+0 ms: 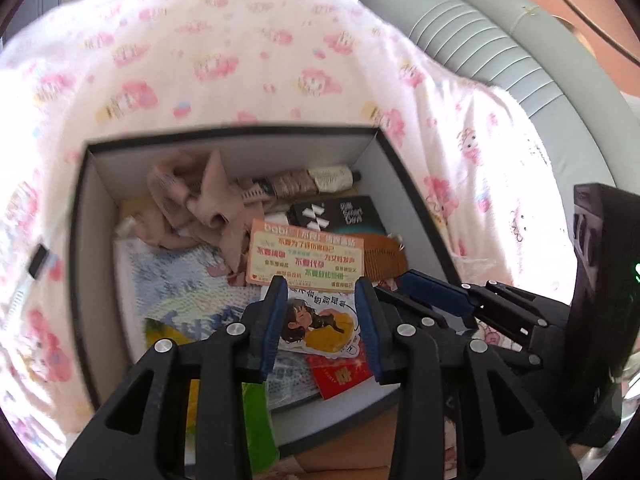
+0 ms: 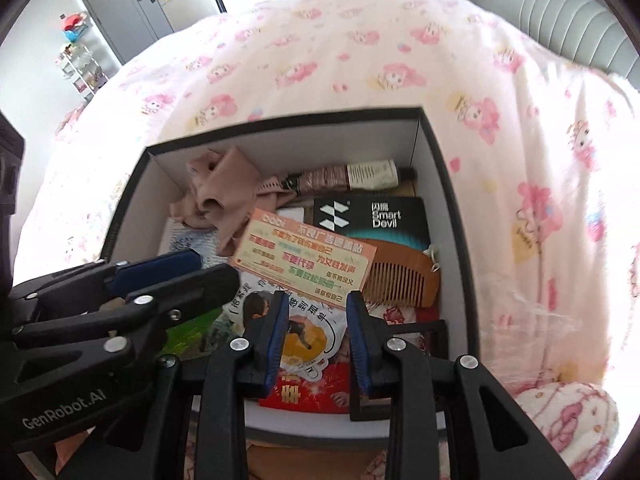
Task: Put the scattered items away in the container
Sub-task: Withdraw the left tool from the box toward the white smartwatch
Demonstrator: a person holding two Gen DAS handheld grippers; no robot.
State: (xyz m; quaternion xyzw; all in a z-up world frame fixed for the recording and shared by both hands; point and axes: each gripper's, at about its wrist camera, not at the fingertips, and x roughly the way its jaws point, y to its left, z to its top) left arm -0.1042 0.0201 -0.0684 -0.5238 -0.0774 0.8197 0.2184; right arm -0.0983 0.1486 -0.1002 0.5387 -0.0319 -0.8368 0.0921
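A black-rimmed box (image 1: 232, 134) (image 2: 280, 118) with white walls sits on the bed. It holds a beige cloth (image 1: 192, 200) (image 2: 220, 188), a tube (image 1: 308, 180) (image 2: 352, 176), a black "Smart Devil" package (image 1: 340, 214) (image 2: 372, 214), an orange printed card (image 1: 304, 256) (image 2: 304, 260), a wooden comb (image 1: 384, 256) (image 2: 400, 276), a cartoon sticker (image 1: 320, 324) (image 2: 308, 332) and a red envelope (image 1: 340, 376) (image 2: 308, 392). My left gripper (image 1: 320, 292) (image 2: 180, 272) and right gripper (image 2: 316, 300) (image 1: 440, 296) hover side by side over the box's near half, both open, nothing between the pads.
A white blanket with pink cartoon print (image 1: 200, 60) (image 2: 360, 40) covers the bed all around the box. A grey padded headboard (image 1: 460, 28) (image 2: 560, 12) rises at the far right. A small dark object (image 1: 38, 260) lies on the blanket left of the box. A door (image 2: 120, 12) and a shelf (image 2: 80, 64) stand far left.
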